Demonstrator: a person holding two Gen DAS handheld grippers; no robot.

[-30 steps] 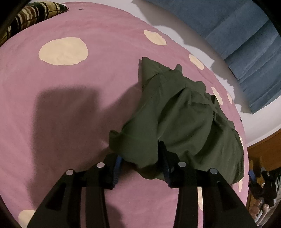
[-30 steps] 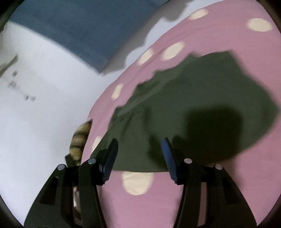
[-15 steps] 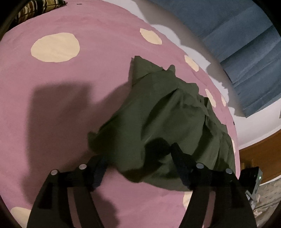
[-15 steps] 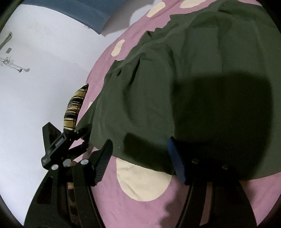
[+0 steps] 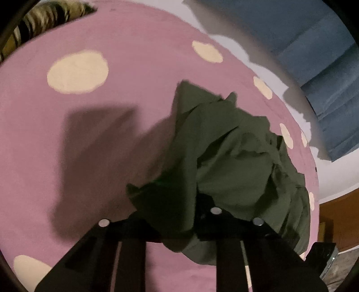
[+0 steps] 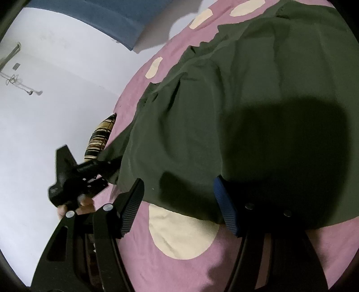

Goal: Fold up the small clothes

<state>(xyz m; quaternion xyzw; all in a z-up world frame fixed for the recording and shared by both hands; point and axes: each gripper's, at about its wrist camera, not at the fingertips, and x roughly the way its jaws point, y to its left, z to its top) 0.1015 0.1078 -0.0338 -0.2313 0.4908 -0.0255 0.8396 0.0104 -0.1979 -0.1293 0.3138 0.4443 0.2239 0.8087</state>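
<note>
A dark green garment (image 5: 233,161) lies crumpled on a pink bedspread with cream dots (image 5: 78,71). My left gripper (image 5: 177,215) is shut on the garment's near corner, which bunches over and hides its fingertips. In the right wrist view the garment (image 6: 235,107) spreads wide over the bed. My right gripper (image 6: 179,197) is open, its blue-padded fingers astride the garment's near hem, just above a cream dot (image 6: 179,231). The left gripper (image 6: 78,179), held by a hand, shows at the left holding the garment's corner.
A striped brown pillow (image 5: 38,20) lies at the bed's far left corner and also shows in the right wrist view (image 6: 101,137). Blue curtains (image 5: 314,74) hang behind the bed. Wooden furniture (image 5: 338,215) stands to the right. A white wall (image 6: 44,89) is at left.
My left gripper closed on the garment's corner and lifted it, bunching the cloth. My right gripper moved down close to the garment's hem and stayed open.
</note>
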